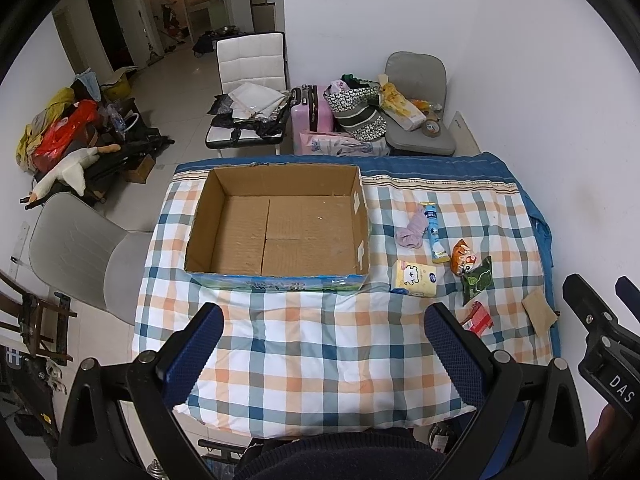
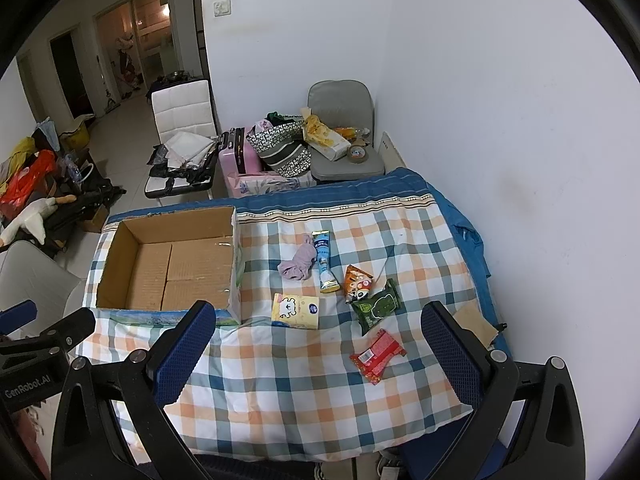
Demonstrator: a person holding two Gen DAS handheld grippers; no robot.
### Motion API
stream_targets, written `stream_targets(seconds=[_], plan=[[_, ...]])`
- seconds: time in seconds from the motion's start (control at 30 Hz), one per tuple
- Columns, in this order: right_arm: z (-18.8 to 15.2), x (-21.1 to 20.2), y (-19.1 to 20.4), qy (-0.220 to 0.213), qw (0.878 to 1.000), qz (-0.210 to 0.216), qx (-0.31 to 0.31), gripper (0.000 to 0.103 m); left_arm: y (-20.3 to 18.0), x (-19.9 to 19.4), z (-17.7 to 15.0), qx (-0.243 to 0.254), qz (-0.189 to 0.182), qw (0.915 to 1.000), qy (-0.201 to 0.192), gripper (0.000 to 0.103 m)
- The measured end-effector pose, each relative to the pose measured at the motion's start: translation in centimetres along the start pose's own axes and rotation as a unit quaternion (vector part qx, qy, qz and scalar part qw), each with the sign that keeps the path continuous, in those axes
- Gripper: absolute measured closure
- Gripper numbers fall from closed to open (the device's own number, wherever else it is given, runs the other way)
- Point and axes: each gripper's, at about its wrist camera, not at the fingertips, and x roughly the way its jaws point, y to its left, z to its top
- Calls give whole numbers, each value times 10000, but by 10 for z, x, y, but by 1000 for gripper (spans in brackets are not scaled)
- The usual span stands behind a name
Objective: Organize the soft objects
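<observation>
On the checked quilt (image 2: 304,392), an open cardboard box (image 1: 276,224) sits left of 7 loose items: a lilac cloth (image 2: 298,266), a blue tube (image 2: 326,266), a yellow tissue pack (image 2: 296,311), an orange packet (image 2: 358,282), a green packet (image 2: 378,306), a red packet (image 2: 376,354) and a brown pad (image 2: 478,322). The left gripper (image 1: 322,350) and right gripper (image 2: 316,352) both hover spread wide, grasping nothing; the red packet lies between the right gripper's fingers, beyond the tips.
</observation>
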Motion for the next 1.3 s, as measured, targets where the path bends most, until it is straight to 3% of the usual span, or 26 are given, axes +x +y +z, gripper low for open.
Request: stream_targets(seconds=[0.37, 0.53, 0.6, 0.87, 1.03, 1.2, 1.3], plan=[[0, 8, -4, 63, 9998, 139, 124, 0, -9, 9, 15, 57, -23, 9998, -190, 0], [2, 51, -31, 434, 9967, 256, 639, 0, -35, 49, 46, 494, -95, 9982, -329, 0], [1, 77, -46, 601, 9940, 306, 859, 0, -47, 77, 56, 677, -120, 9975, -177, 0], [-22, 207, -146, 1390, 9665, 287, 2139, 0, -121, 216, 85, 846, -781, 9884, 993, 0], [-54, 288, -198, 2058, 9419, 102, 2652, 0, -182, 301, 78, 1209, -692, 9733, 1821, 1], [-116, 348, -206, 2830, 9076, 104, 3100, 0, -206, 369, 56, 1103, -679, 9539, 2706, 1], [-147, 368, -203, 3035, 8927, 179, 3327, 0, -209, 397, 44, 1023, -614, 9470, 2983, 1]])
